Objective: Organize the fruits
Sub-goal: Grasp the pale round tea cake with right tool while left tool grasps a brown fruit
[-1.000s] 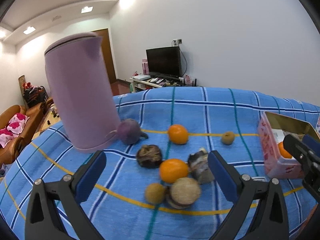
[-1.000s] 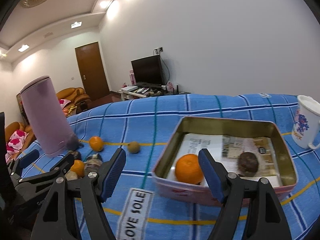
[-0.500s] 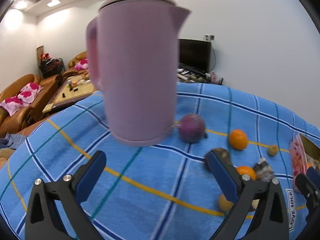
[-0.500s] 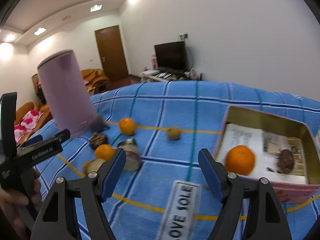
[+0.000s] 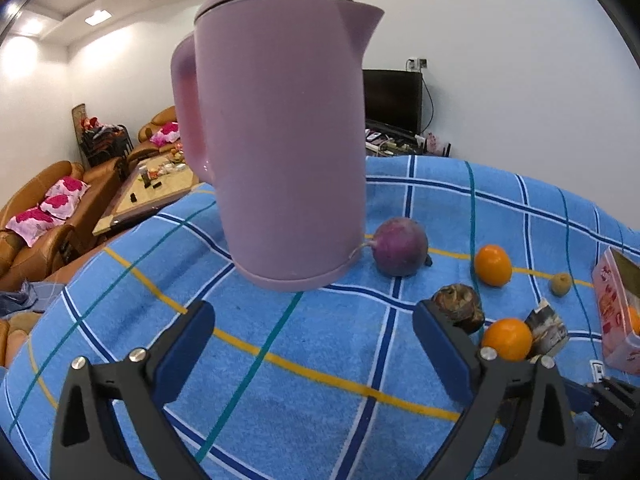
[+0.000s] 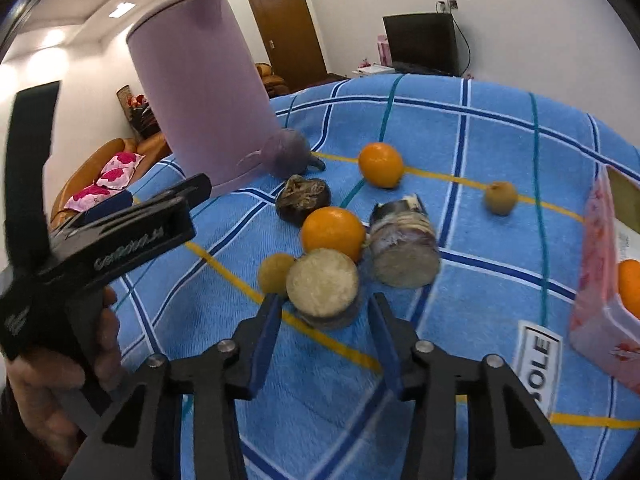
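Fruits lie on the blue checked cloth: two oranges [image 6: 333,232] [image 6: 380,165], two small brown fruits [image 6: 499,197] [image 6: 276,272], a dark wrinkled fruit [image 6: 303,199], a purple round one [image 5: 399,246] and two cut brown pieces [image 6: 322,288] [image 6: 403,240]. My right gripper [image 6: 325,318] is open, its fingers either side of the near cut piece. My left gripper [image 5: 314,336] is open and empty, in front of the pink kettle [image 5: 280,136]. A pink tin box [image 6: 604,280] at the right holds an orange [image 6: 630,286].
The kettle stands at the left of the fruits, touching the purple one. My left gripper and the hand holding it show in the right wrist view [image 6: 104,236]. Sofas and a coffee table [image 5: 152,192] lie beyond the table's left edge.
My right gripper swung left from the tin box to the fruit pile and narrowed around the near cut piece. My left gripper turned left toward the kettle.
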A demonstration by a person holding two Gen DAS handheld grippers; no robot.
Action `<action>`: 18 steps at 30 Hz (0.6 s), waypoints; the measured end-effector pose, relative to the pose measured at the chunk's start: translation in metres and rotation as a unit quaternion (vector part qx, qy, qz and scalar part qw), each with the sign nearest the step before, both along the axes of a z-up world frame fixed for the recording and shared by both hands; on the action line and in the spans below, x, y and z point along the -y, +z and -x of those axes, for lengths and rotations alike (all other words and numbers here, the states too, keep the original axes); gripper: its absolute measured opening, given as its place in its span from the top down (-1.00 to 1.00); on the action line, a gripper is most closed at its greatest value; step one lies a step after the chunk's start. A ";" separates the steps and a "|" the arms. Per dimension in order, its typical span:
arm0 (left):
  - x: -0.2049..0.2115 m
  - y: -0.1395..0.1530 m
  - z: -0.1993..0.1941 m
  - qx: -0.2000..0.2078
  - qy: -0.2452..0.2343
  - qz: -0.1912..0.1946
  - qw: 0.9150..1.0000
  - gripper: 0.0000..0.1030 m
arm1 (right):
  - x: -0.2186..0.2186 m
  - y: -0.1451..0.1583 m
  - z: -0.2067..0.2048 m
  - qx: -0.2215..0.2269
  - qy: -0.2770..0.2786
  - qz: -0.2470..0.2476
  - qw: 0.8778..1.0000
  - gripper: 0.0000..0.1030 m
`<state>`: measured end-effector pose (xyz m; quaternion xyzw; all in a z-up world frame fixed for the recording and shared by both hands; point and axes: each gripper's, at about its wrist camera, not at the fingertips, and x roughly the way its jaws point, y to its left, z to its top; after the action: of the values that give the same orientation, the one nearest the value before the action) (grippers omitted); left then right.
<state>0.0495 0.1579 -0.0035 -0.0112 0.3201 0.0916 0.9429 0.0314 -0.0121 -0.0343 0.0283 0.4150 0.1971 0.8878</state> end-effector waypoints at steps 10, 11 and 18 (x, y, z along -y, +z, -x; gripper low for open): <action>0.003 0.002 0.002 0.007 -0.014 0.007 1.000 -0.96 | -0.007 -0.003 -0.010 -0.013 -0.005 0.004 1.000 0.12; 0.003 0.002 0.002 0.008 -0.016 0.008 1.000 -0.96 | -0.007 -0.002 -0.010 -0.012 -0.007 0.008 1.000 0.20; 0.005 0.001 0.003 0.006 -0.041 0.025 0.999 -0.95 | -0.005 0.006 0.006 0.020 0.004 0.030 0.999 0.21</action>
<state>0.0468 0.1529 -0.0026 -0.0220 0.3172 0.0448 0.9470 0.0258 -0.0071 -0.0286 -0.0037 0.4026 0.1883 0.8958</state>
